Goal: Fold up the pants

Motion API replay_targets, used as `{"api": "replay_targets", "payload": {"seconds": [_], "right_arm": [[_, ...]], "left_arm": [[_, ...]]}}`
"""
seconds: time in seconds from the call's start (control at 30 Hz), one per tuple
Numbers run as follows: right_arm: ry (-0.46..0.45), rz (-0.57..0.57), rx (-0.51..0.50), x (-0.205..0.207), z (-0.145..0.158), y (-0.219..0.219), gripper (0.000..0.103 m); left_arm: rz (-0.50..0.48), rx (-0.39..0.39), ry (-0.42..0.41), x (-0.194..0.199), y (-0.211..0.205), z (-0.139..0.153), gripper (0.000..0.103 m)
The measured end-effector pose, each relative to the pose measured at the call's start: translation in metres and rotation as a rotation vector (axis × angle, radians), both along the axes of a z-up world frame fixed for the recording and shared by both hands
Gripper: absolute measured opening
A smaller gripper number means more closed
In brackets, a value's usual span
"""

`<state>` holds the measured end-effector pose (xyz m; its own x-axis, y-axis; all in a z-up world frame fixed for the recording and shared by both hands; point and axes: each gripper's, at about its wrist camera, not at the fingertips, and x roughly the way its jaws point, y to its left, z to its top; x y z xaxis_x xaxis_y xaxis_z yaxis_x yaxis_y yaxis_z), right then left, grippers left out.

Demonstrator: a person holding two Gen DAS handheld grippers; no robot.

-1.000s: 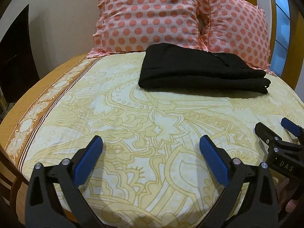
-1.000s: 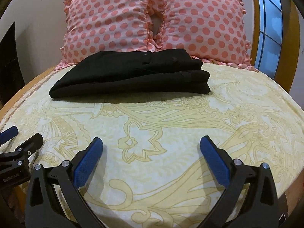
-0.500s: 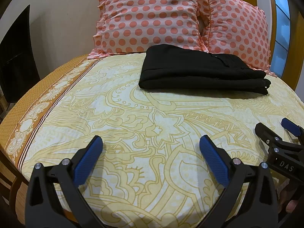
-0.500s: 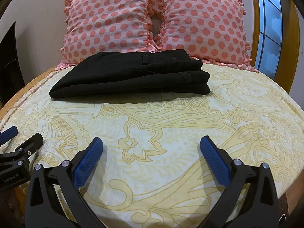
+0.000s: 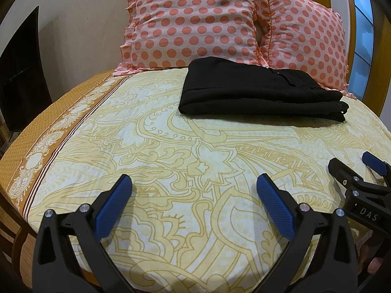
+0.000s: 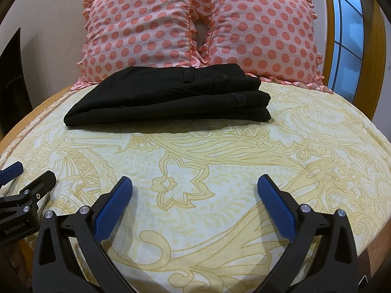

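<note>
Left wrist view: the left gripper (image 5: 193, 195) hangs low over the near part of the bed (image 5: 171, 151), its blue-padded fingers spread wide with nothing between them. The black pants (image 5: 259, 92) lie well apart from it, at the far end of the patterned sheet, already stacked into a compact rectangle whose far edge sits against the two polka-dot pillows (image 5: 195, 22). To my eye they were parked up there to leave the middle of the bed free, and the folding looks done or nearly so. At the right edge the right gripper (image 5: 354, 168) pokes in beside the left one; part of a white label on its body reads "DAS", the rest cut off. A fingertip shows at the lower right corner.

Right wrist view: the right gripper (image 6: 195, 195) is likewise spread apart and empty, hovering over bare sheet. From here the pants (image 6: 168, 97) show their layers, with a belt loop visible on top near the waistband. Both tools sit back side by side, which suggests a rest position rather than a reach. At the left edge the left gripper (image 6: 27, 183) carries white lettering, "GenRobot.AI".
</note>
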<state>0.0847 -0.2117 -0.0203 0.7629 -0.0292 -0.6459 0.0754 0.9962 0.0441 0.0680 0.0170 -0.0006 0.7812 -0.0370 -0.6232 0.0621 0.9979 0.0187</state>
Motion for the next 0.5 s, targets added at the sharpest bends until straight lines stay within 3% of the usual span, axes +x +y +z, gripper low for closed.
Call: {"api": "replay_targets", "payload": {"seconds": [0.5], "right_arm": [[0.000,-0.001,0.000,0.0001,0.0000,0.0002,0.102]], "left_arm": [[-0.001,0.000,-0.002,-0.0003,0.0004,-0.0002,0.101]]}}
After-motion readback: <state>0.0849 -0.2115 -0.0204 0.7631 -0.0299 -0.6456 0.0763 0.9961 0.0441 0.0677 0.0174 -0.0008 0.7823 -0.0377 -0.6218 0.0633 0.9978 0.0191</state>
